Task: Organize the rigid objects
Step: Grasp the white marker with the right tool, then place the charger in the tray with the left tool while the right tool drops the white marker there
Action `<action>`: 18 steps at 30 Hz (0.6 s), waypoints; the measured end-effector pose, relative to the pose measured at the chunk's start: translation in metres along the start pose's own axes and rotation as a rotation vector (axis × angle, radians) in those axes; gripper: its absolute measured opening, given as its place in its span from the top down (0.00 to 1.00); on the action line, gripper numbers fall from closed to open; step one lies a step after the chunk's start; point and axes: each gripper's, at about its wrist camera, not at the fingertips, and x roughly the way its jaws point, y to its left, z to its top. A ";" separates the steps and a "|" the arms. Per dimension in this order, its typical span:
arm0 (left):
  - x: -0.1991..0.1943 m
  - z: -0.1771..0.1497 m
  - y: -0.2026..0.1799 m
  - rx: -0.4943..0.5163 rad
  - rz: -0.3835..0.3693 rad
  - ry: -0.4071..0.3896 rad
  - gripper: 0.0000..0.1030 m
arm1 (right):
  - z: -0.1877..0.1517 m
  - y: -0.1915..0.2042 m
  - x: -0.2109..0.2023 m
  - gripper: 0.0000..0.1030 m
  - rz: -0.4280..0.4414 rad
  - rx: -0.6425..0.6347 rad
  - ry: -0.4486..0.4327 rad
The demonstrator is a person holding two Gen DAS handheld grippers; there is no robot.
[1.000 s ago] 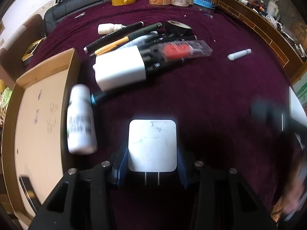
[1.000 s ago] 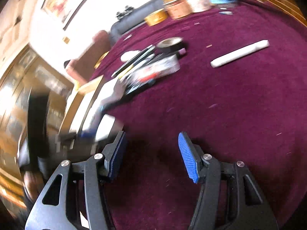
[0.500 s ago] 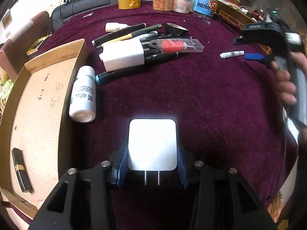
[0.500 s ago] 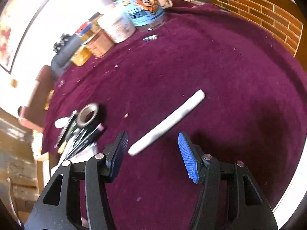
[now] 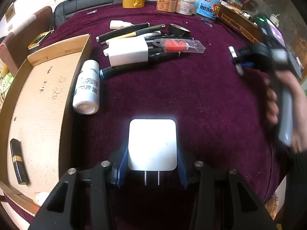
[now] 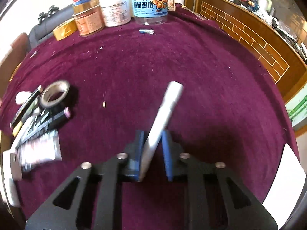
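white marker (image 6: 165, 118): smooth cylinder, long axis running forward-right out of my right hand-held gripper (image 6: 152, 149), jaws just closed onto it | left hand-held gripper (image 5: 152, 159) clenched on glossy white charger (image 5: 152, 143), prongs toward me | cardboard box (image 5: 38, 99) lies left, nearer my left hand | plush maroon desk (image 5: 191, 95).

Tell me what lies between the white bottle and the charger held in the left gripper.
Nothing: in the left wrist view only bare purple cloth separates the white bottle from the charger in the left gripper.
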 end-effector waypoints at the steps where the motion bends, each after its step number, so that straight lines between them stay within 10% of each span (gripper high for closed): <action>1: 0.001 0.001 0.001 -0.004 -0.001 -0.002 0.57 | -0.007 -0.003 -0.004 0.88 0.026 -0.010 -0.003; 18: -0.021 0.001 0.024 -0.161 -0.098 -0.063 0.57 | -0.119 0.047 -0.095 0.88 0.585 -0.161 -0.004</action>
